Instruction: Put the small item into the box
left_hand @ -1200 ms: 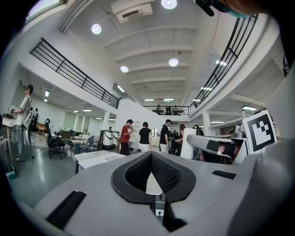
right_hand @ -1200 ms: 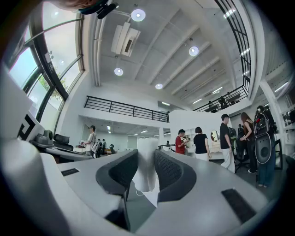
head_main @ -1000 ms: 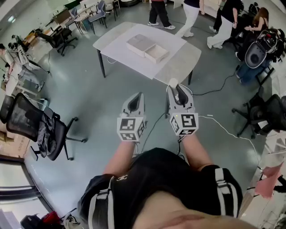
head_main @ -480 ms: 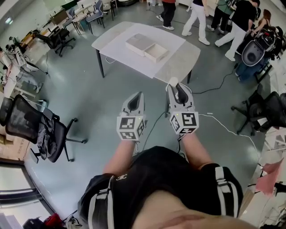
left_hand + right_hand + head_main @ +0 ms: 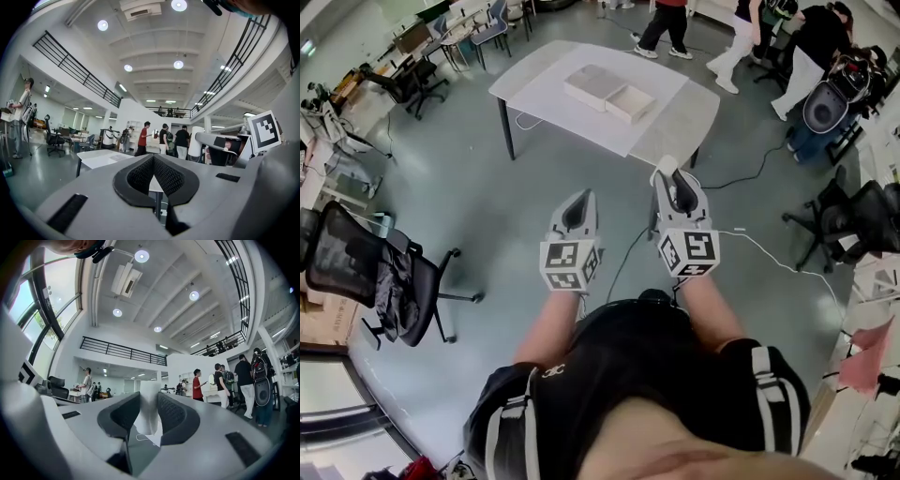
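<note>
A flat pale box [image 5: 593, 84] with an open tray part [image 5: 630, 103] lies on a white table [image 5: 546, 82] far ahead of me, across the grey floor. My right gripper [image 5: 664, 172] is held out in front of my body. It is shut on a small white item [image 5: 148, 414] that stands between its dark pads and pokes out past the tip [image 5: 663, 170]. My left gripper [image 5: 580, 199] is beside it at the same height, with its jaws meeting and nothing between them [image 5: 153, 159]. In the left gripper view the table [image 5: 100, 159] shows low ahead.
A black office chair [image 5: 370, 277] stands at the left, and more chairs [image 5: 862, 225] at the right. A white cable [image 5: 769, 255] runs over the floor to the right. Several people [image 5: 670, 21] walk beyond the table. Desks and chairs [image 5: 441, 47] fill the far left corner.
Both grippers have stayed side by side and risen slightly in view. The people behind the table have walked on. The table has shifted a little up and left in the head view.
</note>
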A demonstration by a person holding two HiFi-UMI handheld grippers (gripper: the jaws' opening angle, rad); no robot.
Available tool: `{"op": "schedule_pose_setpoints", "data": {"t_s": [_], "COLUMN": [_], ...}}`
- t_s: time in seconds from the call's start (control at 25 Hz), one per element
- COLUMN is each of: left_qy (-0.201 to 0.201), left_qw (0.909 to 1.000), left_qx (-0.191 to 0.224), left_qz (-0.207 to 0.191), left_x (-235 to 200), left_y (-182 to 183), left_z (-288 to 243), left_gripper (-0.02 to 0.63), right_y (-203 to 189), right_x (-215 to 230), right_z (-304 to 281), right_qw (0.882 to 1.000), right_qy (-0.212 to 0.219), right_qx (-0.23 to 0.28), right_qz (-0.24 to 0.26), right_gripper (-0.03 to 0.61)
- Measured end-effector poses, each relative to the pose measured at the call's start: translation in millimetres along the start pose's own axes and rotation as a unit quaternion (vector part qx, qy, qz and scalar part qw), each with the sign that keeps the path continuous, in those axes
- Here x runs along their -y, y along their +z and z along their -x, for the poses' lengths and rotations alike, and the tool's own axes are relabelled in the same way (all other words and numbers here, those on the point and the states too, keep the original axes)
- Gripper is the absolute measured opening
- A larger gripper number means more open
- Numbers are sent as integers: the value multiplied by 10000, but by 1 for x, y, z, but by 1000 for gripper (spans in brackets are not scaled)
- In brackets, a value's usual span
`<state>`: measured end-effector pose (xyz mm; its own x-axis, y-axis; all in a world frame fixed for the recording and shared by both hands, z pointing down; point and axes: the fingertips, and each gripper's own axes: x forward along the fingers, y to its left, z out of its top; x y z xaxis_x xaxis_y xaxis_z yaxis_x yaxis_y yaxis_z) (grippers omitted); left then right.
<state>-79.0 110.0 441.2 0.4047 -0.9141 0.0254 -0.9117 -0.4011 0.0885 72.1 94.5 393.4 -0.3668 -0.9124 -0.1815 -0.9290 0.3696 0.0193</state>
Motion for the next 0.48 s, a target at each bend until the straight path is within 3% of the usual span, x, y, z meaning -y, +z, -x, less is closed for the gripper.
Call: {"op": "schedule_pose_setpoints", "data": {"t_s": [0.48], "left_qy": [125], "left_qw": [9999], "left_qx": [44], "left_qz": [24], "left_x": [-41], "left_y": [1], "left_z": [17], "left_gripper": [5], "right_y": [0], "right_x": [-35], "right_z": [-29], "right_qw": [9999], "right_qy": [158], "right_qx": [33], "right_qz": [-5], "right_gripper": [120]}}
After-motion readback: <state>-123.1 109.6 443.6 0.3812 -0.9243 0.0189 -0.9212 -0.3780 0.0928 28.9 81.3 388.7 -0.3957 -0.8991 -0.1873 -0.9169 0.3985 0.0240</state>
